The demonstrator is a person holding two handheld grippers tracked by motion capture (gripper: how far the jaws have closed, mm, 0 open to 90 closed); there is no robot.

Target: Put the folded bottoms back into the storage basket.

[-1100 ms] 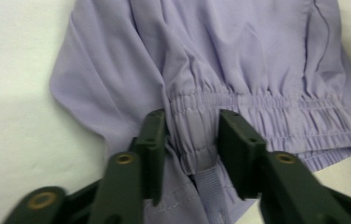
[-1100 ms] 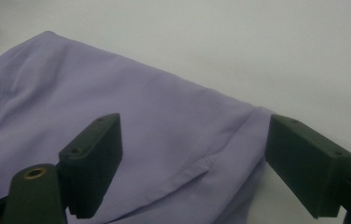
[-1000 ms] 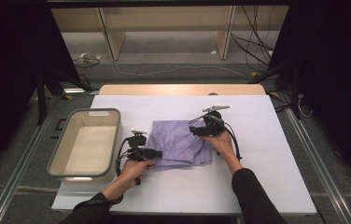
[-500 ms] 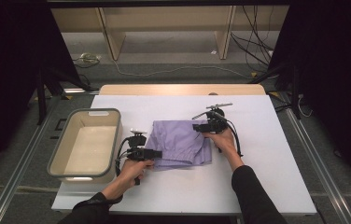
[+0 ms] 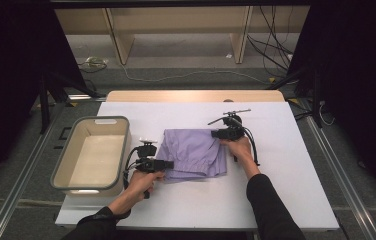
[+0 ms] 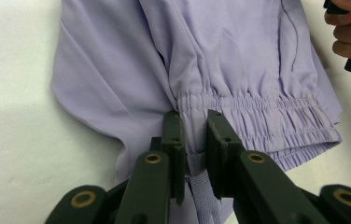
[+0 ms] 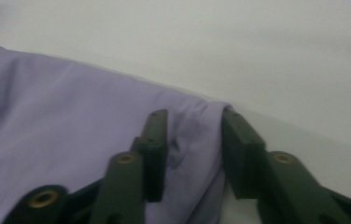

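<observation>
Between the left gripper's (image 6: 193, 123) jaws a bunched fold of the lilac garment (image 6: 220, 70) is being pinched: the two black pads are standing close together with the gathered elastic waistband and a strip of woven cord caught between them. In the right gripper view, the right gripper's (image 7: 193, 123) jaws are straddling a raised corner of the same cloth; they have just been closing, the fabric is humping up between them, and whether both pads are already pressing on it I cannot tell.

The garment is a soft, pale purple piece with a shirred elastic band along one edge and stitched seams running away from it. It is lying folded into a rough square at the middle of the white table (image 5: 276, 200), just right of the grey-rimmed beige bin (image 5: 91, 155). The left gripper (image 5: 168, 164) is meeting its near left edge, the right gripper (image 5: 215, 134) its far right corner.

Compared with a second ago, the right hand (image 5: 238, 149) is sitting a little lower and closer to the cloth, while the left hand (image 5: 143, 179) and the garment's outline are looking unchanged.
</observation>
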